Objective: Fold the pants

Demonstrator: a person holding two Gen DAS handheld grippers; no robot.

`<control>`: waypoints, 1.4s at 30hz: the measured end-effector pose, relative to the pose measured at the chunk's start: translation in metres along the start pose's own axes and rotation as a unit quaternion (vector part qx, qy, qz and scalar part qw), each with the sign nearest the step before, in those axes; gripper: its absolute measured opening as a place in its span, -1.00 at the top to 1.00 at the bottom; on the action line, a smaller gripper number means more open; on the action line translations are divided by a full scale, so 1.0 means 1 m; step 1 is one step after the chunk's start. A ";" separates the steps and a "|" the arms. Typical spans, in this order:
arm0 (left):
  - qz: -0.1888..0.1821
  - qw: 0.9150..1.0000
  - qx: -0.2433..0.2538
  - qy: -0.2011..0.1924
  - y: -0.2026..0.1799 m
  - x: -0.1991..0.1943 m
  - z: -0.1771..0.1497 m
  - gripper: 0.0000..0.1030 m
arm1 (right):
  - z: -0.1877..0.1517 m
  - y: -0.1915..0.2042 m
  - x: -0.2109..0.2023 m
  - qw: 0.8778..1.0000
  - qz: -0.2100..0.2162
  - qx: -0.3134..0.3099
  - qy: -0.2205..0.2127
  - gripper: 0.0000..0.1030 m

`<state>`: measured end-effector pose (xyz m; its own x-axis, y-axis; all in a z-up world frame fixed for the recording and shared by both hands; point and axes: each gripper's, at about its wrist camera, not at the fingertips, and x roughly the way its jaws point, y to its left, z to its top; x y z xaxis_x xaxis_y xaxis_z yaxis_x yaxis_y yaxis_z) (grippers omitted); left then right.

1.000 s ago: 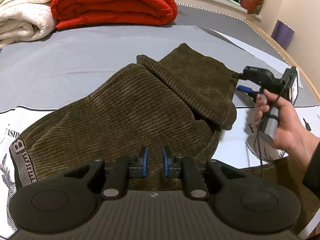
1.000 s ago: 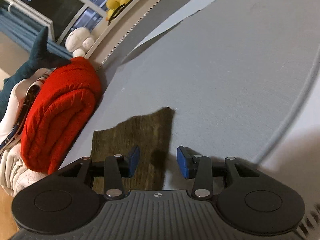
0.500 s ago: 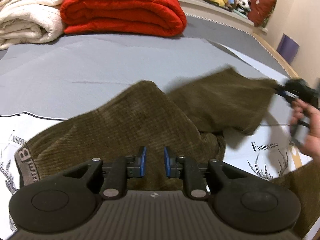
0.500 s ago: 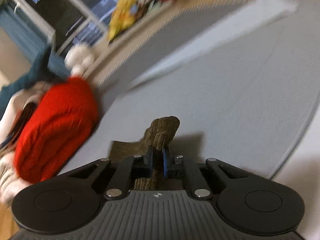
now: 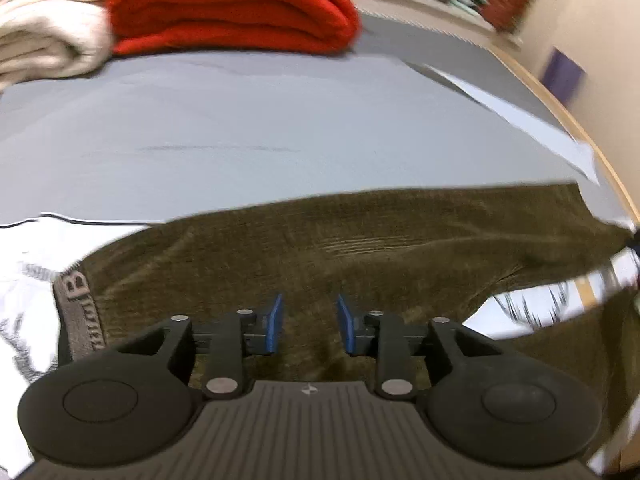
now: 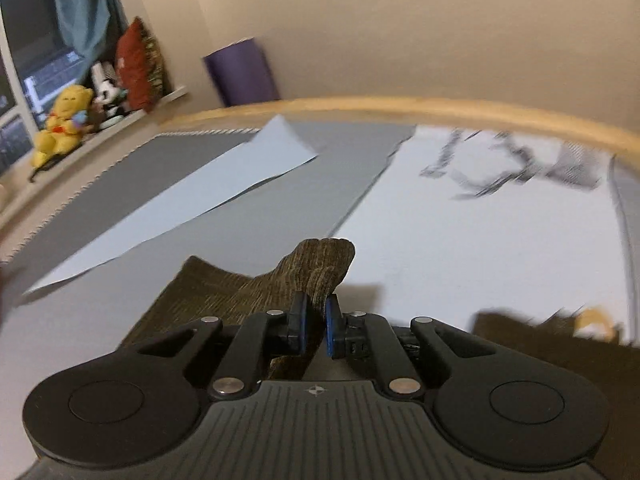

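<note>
Olive corduroy pants (image 5: 360,248) lie stretched across the bed (image 5: 240,128), waistband (image 5: 78,316) toward its left edge. The left gripper (image 5: 308,324) hovers over them, fingers (image 5: 274,322) apart. A folded red blanket (image 5: 228,8) sits at the far edge.

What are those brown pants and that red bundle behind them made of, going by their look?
The pants look like olive-brown corduroy: fine raised ribs run across the matte cloth, plain also where the right claw pinches a corner. The red bundle seems a soft, thick fleece or padded blanket, folded in rounded layers; blur leaves its weave unclear.

Beige wall (image 6: 400,32), dark window (image 6: 24,60), teal curtain (image 6: 80,12).
</note>
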<state>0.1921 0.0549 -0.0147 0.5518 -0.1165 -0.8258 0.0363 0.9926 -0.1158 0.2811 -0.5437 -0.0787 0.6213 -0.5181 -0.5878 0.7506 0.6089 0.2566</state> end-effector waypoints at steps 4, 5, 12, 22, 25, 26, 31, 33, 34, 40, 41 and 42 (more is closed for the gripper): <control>-0.056 0.998 0.003 0.030 -0.014 0.014 -0.007 0.33 | 0.005 -0.015 0.018 0.999 0.000 0.012 0.034 0.75; -0.073 0.997 -0.001 0.035 -0.018 0.017 -0.008 0.33 | 0.004 -0.015 0.024 0.998 0.008 0.006 0.057 0.70; -0.107 0.991 0.034 0.073 -0.061 0.055 -0.017 0.33 | -0.004 -0.033 0.037 0.991 0.020 0.053 0.120 0.24; -0.004 0.972 0.205 0.113 -0.086 0.080 -0.037 0.93 | -0.005 -0.046 0.045 0.991 0.024 0.031 0.129 0.79; 0.020 0.968 0.225 0.111 -0.076 0.076 -0.037 0.92 | -0.004 -0.044 0.043 0.992 0.012 0.010 0.128 0.82; 0.026 0.966 0.229 0.113 -0.072 0.076 -0.037 0.91 | -0.004 -0.042 0.042 0.991 0.000 0.001 0.131 0.82; 0.021 0.965 0.234 0.118 -0.053 0.069 -0.038 0.90 | -0.023 -0.011 0.029 0.982 -0.076 -0.107 0.138 0.76; -0.006 0.968 0.222 0.113 -0.050 0.060 -0.037 0.89 | -0.024 -0.005 0.017 0.981 -0.093 -0.112 0.125 0.72; -0.028 0.972 0.208 0.104 -0.048 0.054 -0.034 0.87 | -0.019 -0.006 0.009 0.984 -0.096 -0.099 0.115 0.64; -0.109 0.984 0.132 0.040 -0.022 0.006 -0.013 0.57 | 0.016 0.002 -0.066 0.996 -0.061 -0.067 0.021 0.28; -0.108 0.986 0.125 0.031 -0.017 -0.002 -0.011 0.55 | 0.019 0.005 -0.082 0.997 -0.038 -0.067 0.013 0.26; -0.102 0.988 0.117 0.022 -0.012 -0.009 -0.010 0.55 | 0.019 0.010 -0.103 0.997 -0.008 -0.071 0.006 0.23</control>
<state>0.1786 0.0441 -0.0113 0.4771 -0.3118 -0.8216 0.3383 0.9281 -0.1557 0.2289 -0.4962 -0.0009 0.6055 -0.5220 -0.6008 0.7212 0.6792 0.1366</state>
